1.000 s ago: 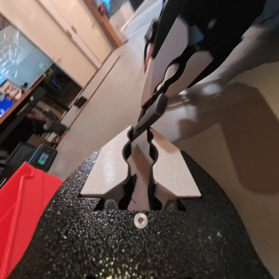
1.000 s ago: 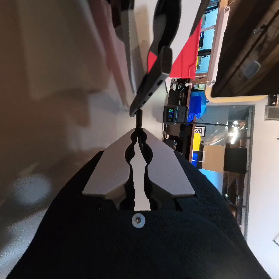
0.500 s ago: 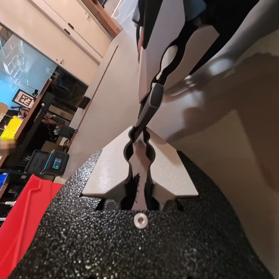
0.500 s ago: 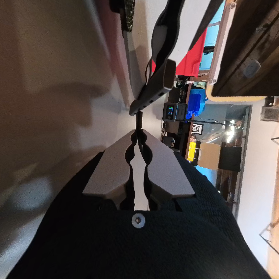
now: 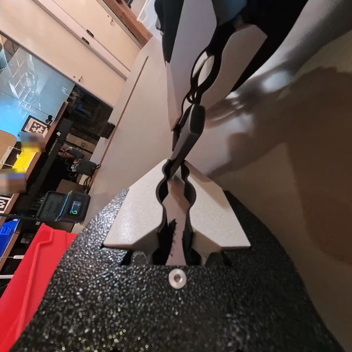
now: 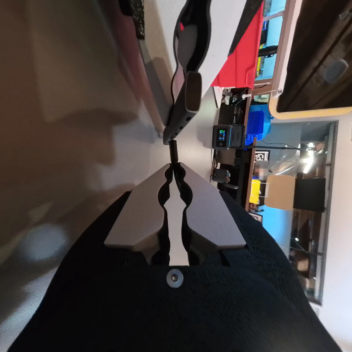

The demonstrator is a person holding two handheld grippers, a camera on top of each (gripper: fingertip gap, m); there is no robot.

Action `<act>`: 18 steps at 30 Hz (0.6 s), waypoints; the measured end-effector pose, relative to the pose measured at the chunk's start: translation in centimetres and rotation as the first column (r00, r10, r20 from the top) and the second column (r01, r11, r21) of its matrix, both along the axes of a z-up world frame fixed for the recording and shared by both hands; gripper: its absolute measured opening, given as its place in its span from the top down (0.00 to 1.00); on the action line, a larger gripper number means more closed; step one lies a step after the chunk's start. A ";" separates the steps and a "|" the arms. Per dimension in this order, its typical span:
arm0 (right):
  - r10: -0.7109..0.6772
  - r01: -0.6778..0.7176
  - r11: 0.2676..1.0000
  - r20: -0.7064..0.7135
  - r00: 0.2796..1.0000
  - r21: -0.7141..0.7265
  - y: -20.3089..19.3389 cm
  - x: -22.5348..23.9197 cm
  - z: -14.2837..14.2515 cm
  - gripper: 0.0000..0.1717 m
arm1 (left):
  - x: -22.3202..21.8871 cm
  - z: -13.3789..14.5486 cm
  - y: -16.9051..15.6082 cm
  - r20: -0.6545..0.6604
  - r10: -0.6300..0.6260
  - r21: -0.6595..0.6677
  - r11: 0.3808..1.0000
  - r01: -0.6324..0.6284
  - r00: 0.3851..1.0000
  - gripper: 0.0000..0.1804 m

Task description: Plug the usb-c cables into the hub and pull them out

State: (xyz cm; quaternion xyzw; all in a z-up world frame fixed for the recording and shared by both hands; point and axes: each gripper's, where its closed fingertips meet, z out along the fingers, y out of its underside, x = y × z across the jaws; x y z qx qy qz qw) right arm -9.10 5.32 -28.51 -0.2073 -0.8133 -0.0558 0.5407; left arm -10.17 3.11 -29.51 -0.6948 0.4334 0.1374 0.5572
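Red bin [image 5: 28, 270] cut off at the edge; perhaps blurred tabletop [image 6: 57, 133].

Right gripper [image 6: 173, 165] pinching a black cable plug [image 6: 174, 152] at the hub [image 6: 180, 122]

Plug tip meets the grey hub's end; the left gripper [image 6: 188, 62] clamps the hub's far end; red bin [image 6: 241, 62] behind.

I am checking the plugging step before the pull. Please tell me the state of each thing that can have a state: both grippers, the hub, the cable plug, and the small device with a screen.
Left gripper: closed on one end of the hub.
Right gripper: closed on the cable behind the plug.
Hub: held in the air, tilted.
Cable plug: at the hub's end port; depth unclear.
Small device: screen lit.
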 end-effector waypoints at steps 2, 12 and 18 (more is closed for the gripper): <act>0.008 -0.009 1.000 -0.022 1.000 -0.024 0.2 -0.1 0.3 1.00 | -0.2 0.3 0.2 0.051 0.014 -0.003 1.000 -0.014 0.999 0.95; 0.075 -0.078 0.996 -0.076 0.994 -0.038 -0.9 -0.4 0.4 0.90 | -0.4 0.2 0.2 -0.024 0.023 0.040 0.999 -0.022 0.999 0.95; 0.055 -0.056 0.998 -0.026 0.998 -0.005 -0.8 -1.1 -0.4 0.92 | -0.3 0.0 0.2 -0.045 0.015 0.042 0.999 -0.013 0.999 0.95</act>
